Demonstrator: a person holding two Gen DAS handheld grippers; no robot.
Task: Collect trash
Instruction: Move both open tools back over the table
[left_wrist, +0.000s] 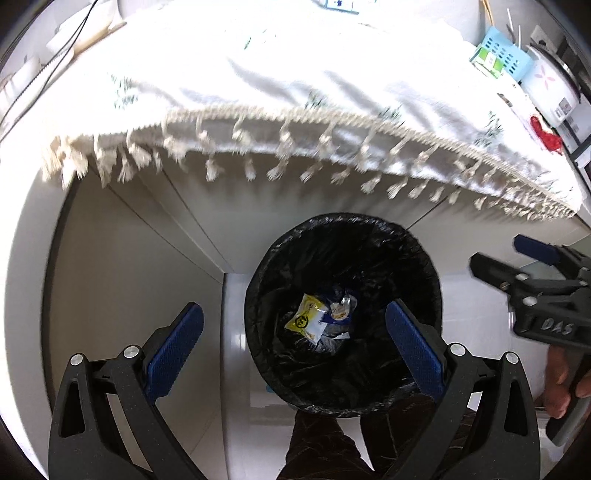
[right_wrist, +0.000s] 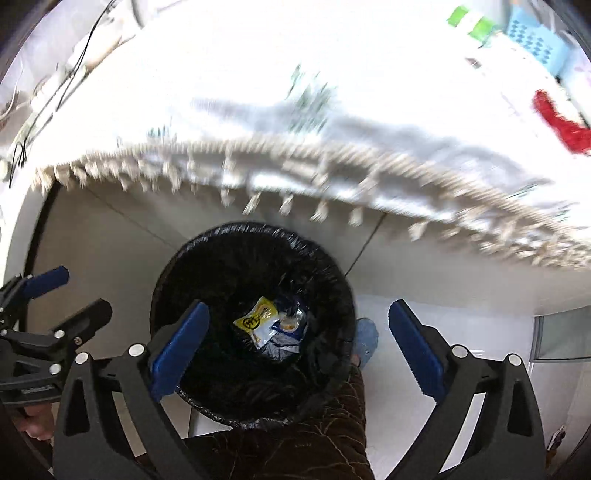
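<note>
From my left wrist camera, my left claw (left_wrist: 295, 332) was spread wide with nothing between its blue pads (left_wrist: 173, 345), hanging over the bin (left_wrist: 343, 314). The bin, lined with a black bag, stood on the pale floor just below the table edge. At its bottom lay the trash: a yellow wrapper (left_wrist: 308, 317) touching a clear crumpled packet (left_wrist: 341, 310). The white cloth (left_wrist: 295, 92) with its tassel fringe (left_wrist: 280, 147) hung over the table edge above the bin. At the far right stood a blue basket (left_wrist: 504, 55) and a red scrap (left_wrist: 546, 133). My right claw (left_wrist: 506, 258) came in from the right, beside the bin's rim, its fingers apart.

From my right wrist camera, my right claw (right_wrist: 299, 332) was likewise spread and empty above the bin (right_wrist: 221, 266), with the yellow wrapper (right_wrist: 258, 317) lying between its pads in view. My left claw (right_wrist: 74, 291) showed at the left, open. The fringe (right_wrist: 295, 158) was blurred.
</note>
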